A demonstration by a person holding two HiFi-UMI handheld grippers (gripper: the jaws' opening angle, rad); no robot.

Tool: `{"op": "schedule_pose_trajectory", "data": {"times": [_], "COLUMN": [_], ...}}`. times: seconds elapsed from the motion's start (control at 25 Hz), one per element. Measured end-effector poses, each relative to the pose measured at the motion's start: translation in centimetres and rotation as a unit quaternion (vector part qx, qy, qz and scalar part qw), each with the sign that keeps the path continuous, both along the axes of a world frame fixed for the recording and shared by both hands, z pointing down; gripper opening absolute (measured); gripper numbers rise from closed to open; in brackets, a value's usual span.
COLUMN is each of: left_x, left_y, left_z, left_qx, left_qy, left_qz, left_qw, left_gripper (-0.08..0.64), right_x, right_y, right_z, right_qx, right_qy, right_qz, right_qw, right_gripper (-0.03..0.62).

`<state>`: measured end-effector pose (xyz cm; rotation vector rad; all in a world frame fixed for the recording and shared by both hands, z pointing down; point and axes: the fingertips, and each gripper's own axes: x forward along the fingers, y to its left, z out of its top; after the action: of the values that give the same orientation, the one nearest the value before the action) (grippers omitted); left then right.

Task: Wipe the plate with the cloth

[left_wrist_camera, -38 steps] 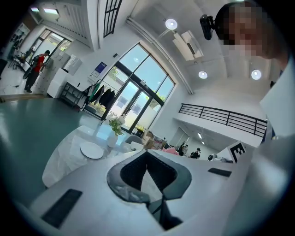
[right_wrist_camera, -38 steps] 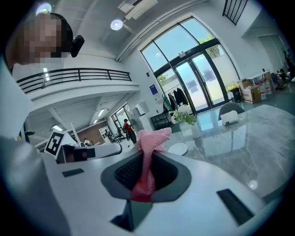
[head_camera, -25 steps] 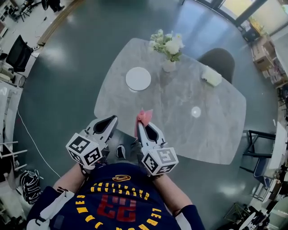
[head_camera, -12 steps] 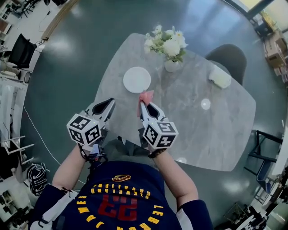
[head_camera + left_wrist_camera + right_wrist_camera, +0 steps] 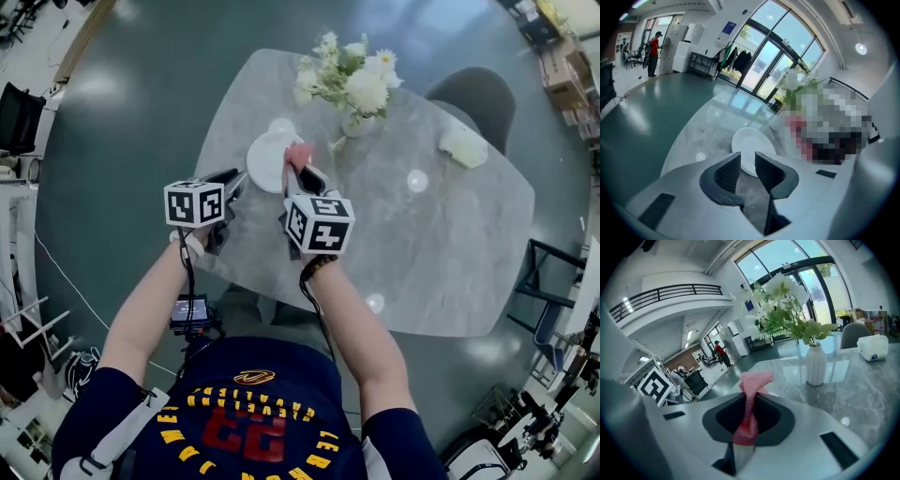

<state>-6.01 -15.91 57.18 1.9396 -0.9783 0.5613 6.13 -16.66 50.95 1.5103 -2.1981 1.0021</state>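
The right hand-held gripper (image 5: 751, 405) is clenched on the pink cloth (image 5: 753, 380). The cloth is pinched between the two jaws, and its twisted top stands out above them. In the head view the cloth (image 5: 298, 155) is over the right rim of the white plate (image 5: 265, 161); I cannot tell if it touches the plate.

The plate lies near the left edge of the grey worktop (image 5: 422, 244), toward its far left corner.

The left hand-held gripper (image 5: 747, 163) is released and empty. Its jaws stand a little apart with only a narrow gap. It is at the left edge of the worktop, just beside the near left rim of the plate, and it points at the plate (image 5: 749, 144).

A white vase (image 5: 815, 363) with flowers (image 5: 349, 80) stands near the far edge, just right of the plate.
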Motion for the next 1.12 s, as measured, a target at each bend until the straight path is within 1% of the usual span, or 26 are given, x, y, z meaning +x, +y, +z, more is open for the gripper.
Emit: {"op": "schedule_pose_trajectory", "data": {"times": [0.08, 0.2, 0.32, 0.52, 0.64, 0.72, 0.8, 0.88, 1.0, 1.12], "left_x": [-0.1, -0.1, 0.4, 1.0, 1.7, 1.9, 1.9, 1.6, 1.3, 1.2], "left_y": [-0.8, -1.6, -1.9, -2.0, -1.3, -1.1, -1.2, -1.4, -1.8, -2.2], "left_z": [2.0, 3.9, 4.3, 5.3, 5.8, 5.9, 5.9, 5.9, 5.6, 5.3], "left_qx": [-0.025, -0.059, -0.075, -0.087, -0.113, -0.124, -0.130, -0.132, -0.127, -0.119], "left_qy": [-0.002, 0.006, 0.017, -0.006, 0.010, 0.031, 0.057, 0.073, 0.079, 0.076], "left_qz": [-0.001, -0.009, -0.011, 0.008, 0.013, -0.001, -0.027, -0.048, -0.064, -0.071], "left_qw": [0.9997, 0.9982, 0.9970, 0.9961, 0.9934, 0.9918, 0.9895, 0.9874, 0.9866, 0.9875], "left_gripper": [0.081, 0.083, 0.083, 0.083, 0.081, 0.058, 0.035, 0.028, 0.020, 0.018], "right_x": [-0.8, -2.0, -3.1, -5.0, -6.3, -7.2, -7.9, -8.3, -8.3, -7.6], "right_y": [-0.9, -2.1, -3.4, -5.1, -5.4, -5.5, -5.7, -5.9, -6.2, -6.3], "right_z": [1.6, 3.8, 5.3, 7.7, 8.6, 9.0, 9.3, 9.6, 10.1, 10.2], "right_qx": [-0.008, -0.015, -0.018, -0.034, -0.044, -0.046, -0.046, -0.047, -0.053, -0.059], "right_qy": [0.022, 0.052, 0.068, 0.075, 0.067, 0.062, 0.060, 0.057, 0.054, 0.052], "right_qz": [-0.010, -0.029, -0.046, -0.059, -0.068, -0.078, -0.084, -0.085, -0.085, -0.079], "right_qw": [1.000, 0.998, 0.996, 0.995, 0.994, 0.994, 0.994, 0.994, 0.994, 0.994], "right_gripper": [0.040, 0.040, 0.041, 0.040, 0.040, 0.040, 0.041, 0.041, 0.040, 0.040]}}
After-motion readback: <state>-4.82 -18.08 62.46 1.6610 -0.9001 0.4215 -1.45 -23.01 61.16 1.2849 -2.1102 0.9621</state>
